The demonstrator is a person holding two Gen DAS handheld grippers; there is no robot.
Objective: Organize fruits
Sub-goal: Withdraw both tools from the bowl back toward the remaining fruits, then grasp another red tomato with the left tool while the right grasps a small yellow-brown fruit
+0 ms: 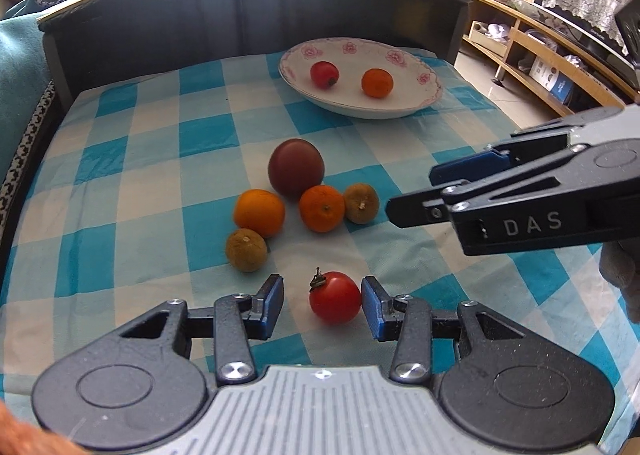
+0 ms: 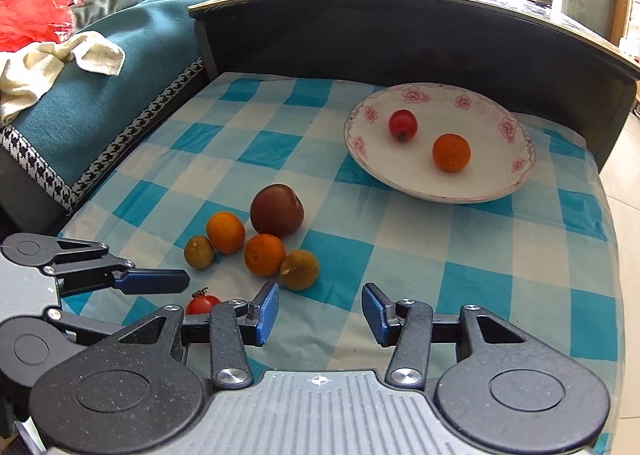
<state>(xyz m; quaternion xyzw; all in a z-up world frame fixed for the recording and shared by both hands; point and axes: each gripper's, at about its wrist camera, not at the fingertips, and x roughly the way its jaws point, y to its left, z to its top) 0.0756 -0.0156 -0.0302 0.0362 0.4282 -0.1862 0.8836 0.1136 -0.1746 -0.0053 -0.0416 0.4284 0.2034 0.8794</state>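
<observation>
My left gripper (image 1: 322, 305) is open around a red tomato (image 1: 335, 297) on the checked cloth; the tomato touches the right pad. It also shows in the right wrist view (image 2: 202, 304), between the left gripper's fingers (image 2: 152, 282). Beyond lie a dark red fruit (image 1: 296, 173), two oranges (image 1: 259, 212) (image 1: 322, 208) and two brown-green fruits (image 1: 246, 250) (image 1: 361, 202). A white flowered plate (image 1: 424, 95) holds a tomato (image 1: 324, 74) and an orange (image 1: 377, 82). My right gripper (image 2: 320, 313) is open and empty, beside the pile; it shows in the left wrist view (image 1: 420, 195).
A dark raised wall (image 1: 256, 11) borders the table's far side. A teal-covered sofa (image 2: 100, 87) with a white towel (image 2: 52, 67) lies to the left. Wooden shelves (image 1: 532, 55) stand to the right, past the table edge.
</observation>
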